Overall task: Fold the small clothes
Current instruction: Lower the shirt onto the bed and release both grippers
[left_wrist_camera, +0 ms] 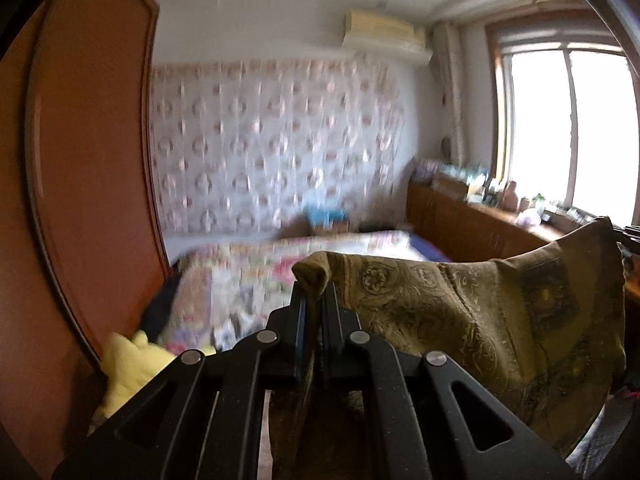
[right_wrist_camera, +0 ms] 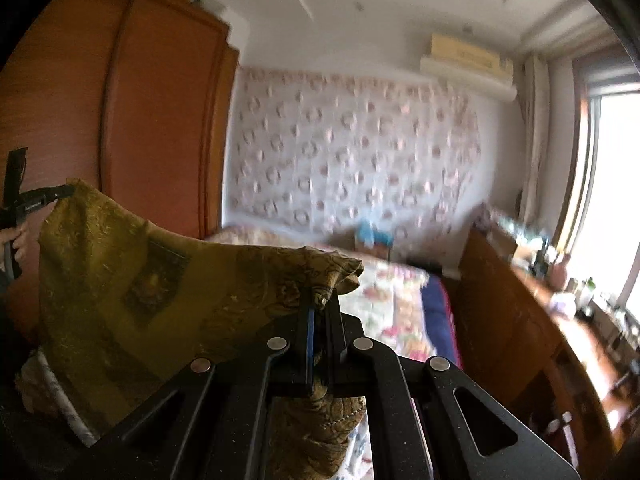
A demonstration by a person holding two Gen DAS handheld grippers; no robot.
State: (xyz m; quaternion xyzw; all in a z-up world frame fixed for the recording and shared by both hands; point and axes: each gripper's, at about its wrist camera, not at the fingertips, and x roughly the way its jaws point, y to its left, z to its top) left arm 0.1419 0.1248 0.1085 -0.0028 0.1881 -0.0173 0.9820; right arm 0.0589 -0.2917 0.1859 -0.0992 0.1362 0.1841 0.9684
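Note:
An olive-gold patterned cloth (left_wrist_camera: pixel 480 312) hangs in the air, stretched between my two grippers. My left gripper (left_wrist_camera: pixel 316 300) is shut on one top corner of it. My right gripper (right_wrist_camera: pixel 320 304) is shut on the other top corner; the cloth (right_wrist_camera: pixel 160 288) spreads away to the left in that view. The left gripper (right_wrist_camera: pixel 60 192) shows at the far left of the right wrist view, holding the far corner. The right gripper (left_wrist_camera: pixel 624 232) peeks in at the right edge of the left wrist view. Both are raised well above the bed.
A bed with a floral cover (left_wrist_camera: pixel 288 268) lies ahead and below. An orange-brown wardrobe (left_wrist_camera: pixel 88 160) stands at the left. A wooden cabinet (right_wrist_camera: pixel 520 320) with small items runs along the window side. A yellow item (left_wrist_camera: pixel 128 364) lies at the bed's near left.

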